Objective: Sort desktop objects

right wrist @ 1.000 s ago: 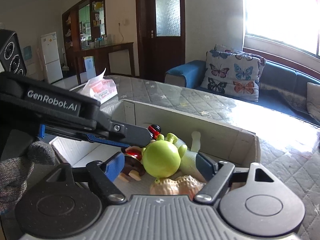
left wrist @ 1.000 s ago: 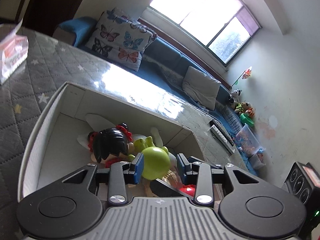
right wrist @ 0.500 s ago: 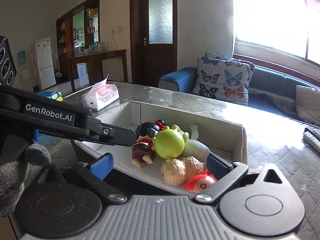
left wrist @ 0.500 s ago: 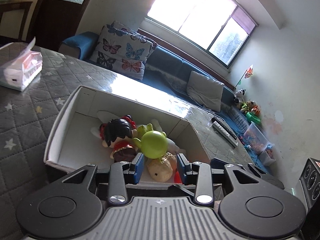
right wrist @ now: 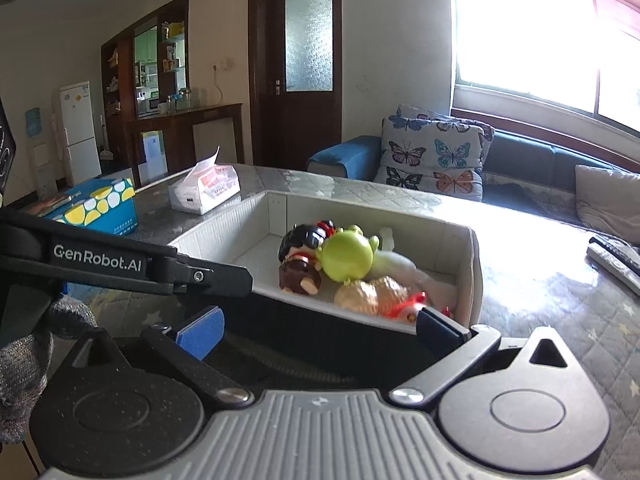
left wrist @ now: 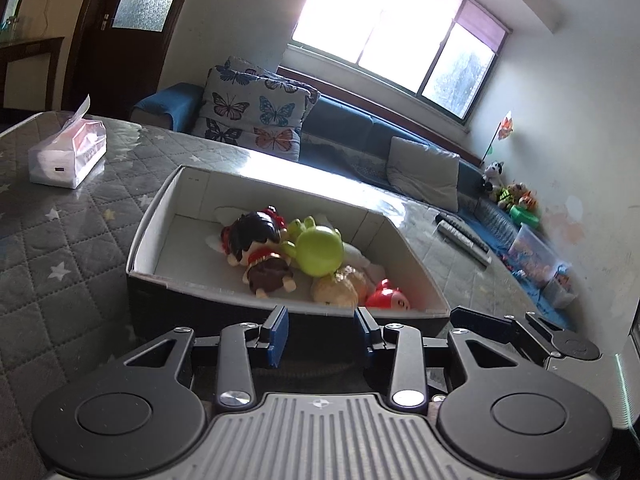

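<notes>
While both hand-held grippers hang just short of its near wall, the shallow white cardboard box with dark outer sides (left wrist: 160,216) sits on the grey quilted star-patterned table cover (left wrist: 60,240). Inside it the toys lie heaped toward one end: a black-haired doll figure in red and brown (left wrist: 256,240), a round lime-green plastic toy (left wrist: 320,250) leaning on it, a tan knobbly figure (left wrist: 340,286) and a small red toy (left wrist: 386,300). The left gripper (left wrist: 320,334) is released, its blue pads apart with nothing between them. The right gripper (right wrist: 320,330) is spread wide and empty. A white tissue pack (left wrist: 68,156) rests well apart, and a blue dotted box (right wrist: 98,204) lies beyond it.
</notes>
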Available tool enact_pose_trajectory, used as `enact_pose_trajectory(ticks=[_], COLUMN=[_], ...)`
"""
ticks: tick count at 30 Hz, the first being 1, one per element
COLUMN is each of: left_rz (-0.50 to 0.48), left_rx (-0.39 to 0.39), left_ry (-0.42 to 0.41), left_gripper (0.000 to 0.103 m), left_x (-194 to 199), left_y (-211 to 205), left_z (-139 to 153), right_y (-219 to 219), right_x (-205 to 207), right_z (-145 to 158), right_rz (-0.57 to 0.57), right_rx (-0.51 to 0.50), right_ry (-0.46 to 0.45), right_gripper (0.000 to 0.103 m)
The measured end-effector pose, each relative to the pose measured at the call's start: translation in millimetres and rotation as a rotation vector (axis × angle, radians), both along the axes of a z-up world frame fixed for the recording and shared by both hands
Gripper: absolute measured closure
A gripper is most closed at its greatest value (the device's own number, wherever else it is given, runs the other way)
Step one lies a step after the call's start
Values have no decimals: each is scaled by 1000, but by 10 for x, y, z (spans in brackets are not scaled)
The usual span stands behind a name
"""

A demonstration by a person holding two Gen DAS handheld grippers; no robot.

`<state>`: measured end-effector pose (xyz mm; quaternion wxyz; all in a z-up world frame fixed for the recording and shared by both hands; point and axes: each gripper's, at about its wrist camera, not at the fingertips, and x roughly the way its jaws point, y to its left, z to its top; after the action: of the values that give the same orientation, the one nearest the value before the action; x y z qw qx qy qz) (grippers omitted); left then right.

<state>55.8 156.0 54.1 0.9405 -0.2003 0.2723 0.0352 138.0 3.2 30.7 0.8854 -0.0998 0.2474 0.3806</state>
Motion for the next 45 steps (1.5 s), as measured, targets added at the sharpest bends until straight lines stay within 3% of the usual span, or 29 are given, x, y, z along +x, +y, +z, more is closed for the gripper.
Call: enact_pose_trajectory(ticks=[5,12,17,23,37,45], left_rz=[18,83,86,111,151,155], left_rx=[62,208,230,325,387,381], left_ry=[22,106,137,196,230,232], left_gripper=[64,63,63,63,63,63], left_x=[-46,-41,-66,-81,-146,-143], left_y=[-105,-233,-249,-338,-412,-393], left_z=[-8,-99,-176,-238,-307,-311], right_y=[-42,-107,-152,-177,-147,-141], right_x=[-70,-130,-167,-191,-303,-312], right_z=[-51,-170,-257,-275,-333,-335], right_rz=[-18,-74,-99,-121,-129,-139], right_rx=[-13,-33,-40,-35,-48,-49], right_ry=[4,38,52,70,75,77], right_gripper=[0,0,0,0,0,0])
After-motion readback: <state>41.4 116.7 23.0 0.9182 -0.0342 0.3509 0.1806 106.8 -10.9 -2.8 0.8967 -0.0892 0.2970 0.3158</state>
